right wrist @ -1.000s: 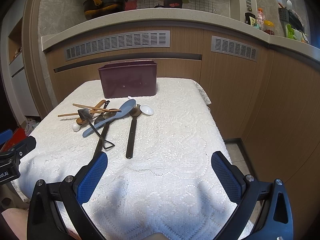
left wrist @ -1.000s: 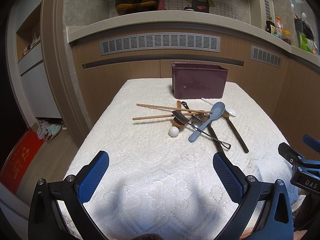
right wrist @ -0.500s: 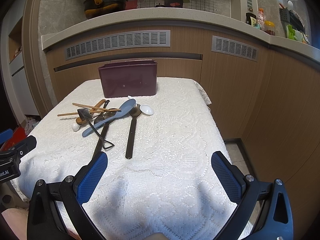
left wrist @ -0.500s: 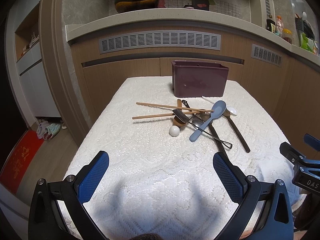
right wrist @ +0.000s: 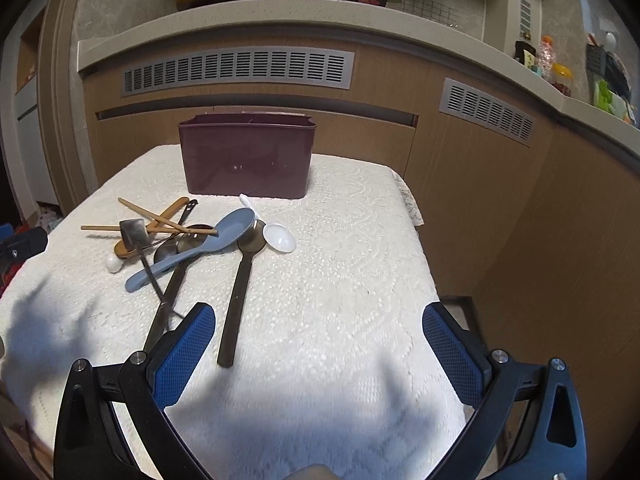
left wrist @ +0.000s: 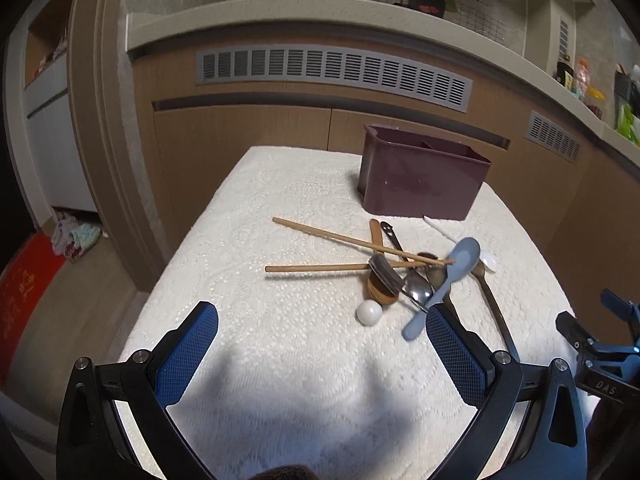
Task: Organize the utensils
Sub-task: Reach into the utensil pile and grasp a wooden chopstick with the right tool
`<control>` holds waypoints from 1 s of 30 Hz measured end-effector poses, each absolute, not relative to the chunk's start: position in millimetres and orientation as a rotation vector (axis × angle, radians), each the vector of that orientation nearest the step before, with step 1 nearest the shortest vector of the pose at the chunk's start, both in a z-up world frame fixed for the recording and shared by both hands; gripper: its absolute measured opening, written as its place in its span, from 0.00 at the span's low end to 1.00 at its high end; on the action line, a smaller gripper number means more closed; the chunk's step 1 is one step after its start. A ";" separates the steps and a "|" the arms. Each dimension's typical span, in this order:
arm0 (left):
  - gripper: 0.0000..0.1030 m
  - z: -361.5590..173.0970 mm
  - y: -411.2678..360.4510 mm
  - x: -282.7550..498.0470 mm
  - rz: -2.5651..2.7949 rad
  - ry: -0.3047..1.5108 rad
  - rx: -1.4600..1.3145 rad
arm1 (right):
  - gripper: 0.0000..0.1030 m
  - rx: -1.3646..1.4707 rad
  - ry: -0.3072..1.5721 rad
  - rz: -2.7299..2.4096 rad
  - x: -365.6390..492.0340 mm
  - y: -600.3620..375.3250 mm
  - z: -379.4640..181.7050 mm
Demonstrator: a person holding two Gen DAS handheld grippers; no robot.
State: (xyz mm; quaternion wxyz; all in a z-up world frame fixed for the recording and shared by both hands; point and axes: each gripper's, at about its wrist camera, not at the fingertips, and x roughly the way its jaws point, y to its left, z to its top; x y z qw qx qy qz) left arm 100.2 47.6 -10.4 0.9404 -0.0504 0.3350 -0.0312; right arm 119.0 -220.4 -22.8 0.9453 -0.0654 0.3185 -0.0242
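Both grippers — left gripper [left wrist: 322,354], right gripper [right wrist: 319,354] — gape empty; the blue spoon [right wrist: 192,250] lies diagonally, bowl probably toward the purple caddy [right wrist: 246,158].

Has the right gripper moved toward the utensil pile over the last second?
Yes. The right gripper has advanced; the dark maroon plastic utensil holder now looms larger.

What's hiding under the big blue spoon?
Under the blue spoon lie a shiny metal spoon and a dark utensil's long handle. The chopsticks rest on top of it. Anything deeper in the pile is covered.
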 end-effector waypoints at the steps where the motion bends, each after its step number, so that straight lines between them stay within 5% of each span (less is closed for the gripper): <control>1: 1.00 -11.1 50.3 105.5 -0.068 0.689 -0.111 | 1.00 -0.139 0.653 -0.047 124.3 -219.2 -22.9; 21: 1.00 -34.2 100.3 159.3 -0.002 0.751 -0.129 | 1.00 -0.172 0.799 0.223 224.5 -166.2 -35.2; 23: 1.00 -28.7 106.0 159.6 0.054 0.712 -0.089 | 0.92 -0.207 0.793 0.261 238.0 -152.0 -34.0; 27: 1.00 -17.9 138.9 161.3 0.078 0.693 -0.165 | 0.48 -0.251 0.852 0.387 272.7 -114.1 -34.9; 30: 1.00 -12.1 161.3 158.8 0.117 0.672 -0.194 | 0.32 -0.284 0.905 0.532 294.7 -76.9 -37.8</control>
